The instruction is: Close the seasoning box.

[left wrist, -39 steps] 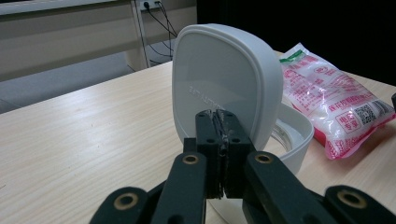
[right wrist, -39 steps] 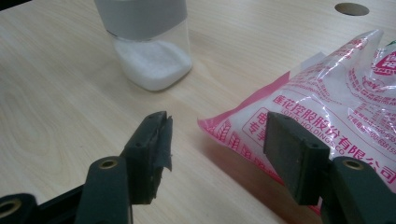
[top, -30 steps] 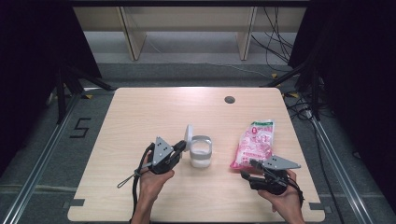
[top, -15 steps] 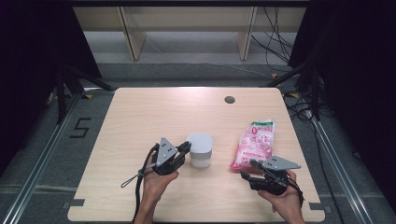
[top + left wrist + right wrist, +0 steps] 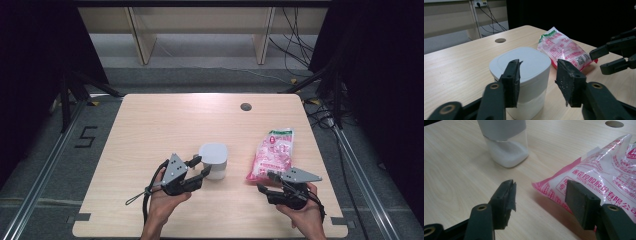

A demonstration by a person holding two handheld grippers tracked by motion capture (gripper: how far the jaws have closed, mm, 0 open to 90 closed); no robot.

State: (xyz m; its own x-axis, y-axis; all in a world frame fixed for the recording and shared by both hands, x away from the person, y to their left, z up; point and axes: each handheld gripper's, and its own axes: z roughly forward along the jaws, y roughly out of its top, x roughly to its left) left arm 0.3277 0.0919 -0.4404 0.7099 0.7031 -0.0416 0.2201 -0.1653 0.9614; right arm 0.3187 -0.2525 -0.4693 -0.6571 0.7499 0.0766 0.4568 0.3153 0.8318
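While both grippers hang low over the near edge of the table [image 5: 150, 125], we're sitting right between steps: the white container [image 5: 213, 160] has its lid on and stands upright near the middle of the near half, and the pink bag [image 5: 272, 155] lies flat to its right, well apart from it but not far

Our left gripper [image 5: 196, 167] is just beside the container, jaws spread wide and holding nothing. In the left gripper view the 2 jaws frame the container [image 5: 522, 75] with air on both sides, so no contact that we can see. Our right gripper [image 5: 272, 182] is also spread open and empty, parked at the near end of the bag; in the right gripper view the bag's corner [image 5: 594, 180] sits just ahead of the jaws

Best guess at what comes next: the right one eases forward and pinches the near edge of the bag. That plastic looks slippery and crinkly, so the bite needs to go in deep enough not to slide off

As for looks, the container is a rounded-square tub with a white lid and upper band, a clear lower part, and white granules at the bottom [image 5: 509, 156]. The bag is clear film with pink and red print and a green strip at the far end
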